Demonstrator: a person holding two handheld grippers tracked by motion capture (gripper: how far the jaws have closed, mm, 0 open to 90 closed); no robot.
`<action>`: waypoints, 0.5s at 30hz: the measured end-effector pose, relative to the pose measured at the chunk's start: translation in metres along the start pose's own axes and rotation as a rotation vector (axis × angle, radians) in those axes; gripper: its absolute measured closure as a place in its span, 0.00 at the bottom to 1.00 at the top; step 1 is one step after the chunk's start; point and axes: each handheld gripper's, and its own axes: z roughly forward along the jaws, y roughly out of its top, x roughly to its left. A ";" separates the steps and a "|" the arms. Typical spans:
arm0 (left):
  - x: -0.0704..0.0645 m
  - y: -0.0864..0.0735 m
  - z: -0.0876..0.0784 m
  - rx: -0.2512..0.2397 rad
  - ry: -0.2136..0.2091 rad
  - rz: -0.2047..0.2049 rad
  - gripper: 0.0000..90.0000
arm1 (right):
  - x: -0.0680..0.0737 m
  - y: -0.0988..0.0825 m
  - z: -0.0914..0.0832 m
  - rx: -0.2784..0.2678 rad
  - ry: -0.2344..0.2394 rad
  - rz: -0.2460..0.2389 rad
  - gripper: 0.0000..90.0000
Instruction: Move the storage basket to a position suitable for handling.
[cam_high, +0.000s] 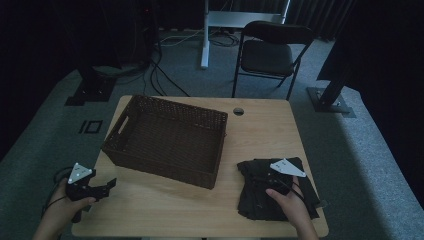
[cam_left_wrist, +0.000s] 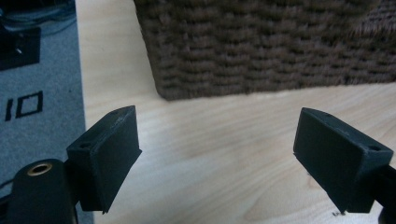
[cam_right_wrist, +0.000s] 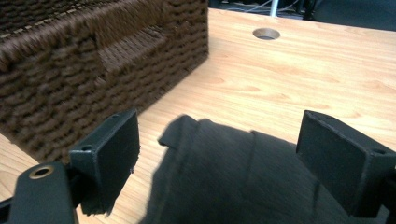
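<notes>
A dark brown wicker basket (cam_high: 150, 107) stands on the left half of the wooden table (cam_high: 260, 135). A folded dark cloth (cam_high: 255, 200) lies at the front right. My right gripper (cam_high: 257, 172) hovers just over the cloth's far end, jaws wide open, with the cloth (cam_right_wrist: 224, 177) between and below them and the basket's end wall (cam_right_wrist: 93, 79) beyond. My left gripper (cam_high: 111, 186) sits at the table's front left corner, open, nothing between its jaws; the basket's side (cam_left_wrist: 261, 46) fills the space ahead of it.
A round cable hole (cam_high: 238, 111) is in the table's far edge. A black folding chair (cam_high: 267, 55) and a white desk leg (cam_high: 205, 35) stand behind the table. Cables lie on the grey carpet at back left. Bare wood runs along the front edge between the grippers.
</notes>
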 end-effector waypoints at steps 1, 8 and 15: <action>0.001 0.003 -0.001 -0.006 -0.001 0.001 0.17 | 0.002 0.002 0.001 -0.001 0.003 -0.001 0.14; 0.007 0.024 -0.005 -0.047 -0.004 0.005 0.17 | 0.013 0.015 0.007 -0.011 0.032 -0.008 0.14; 0.013 0.044 -0.006 -0.079 -0.009 0.011 0.17 | 0.023 0.027 0.015 -0.022 0.057 -0.020 0.14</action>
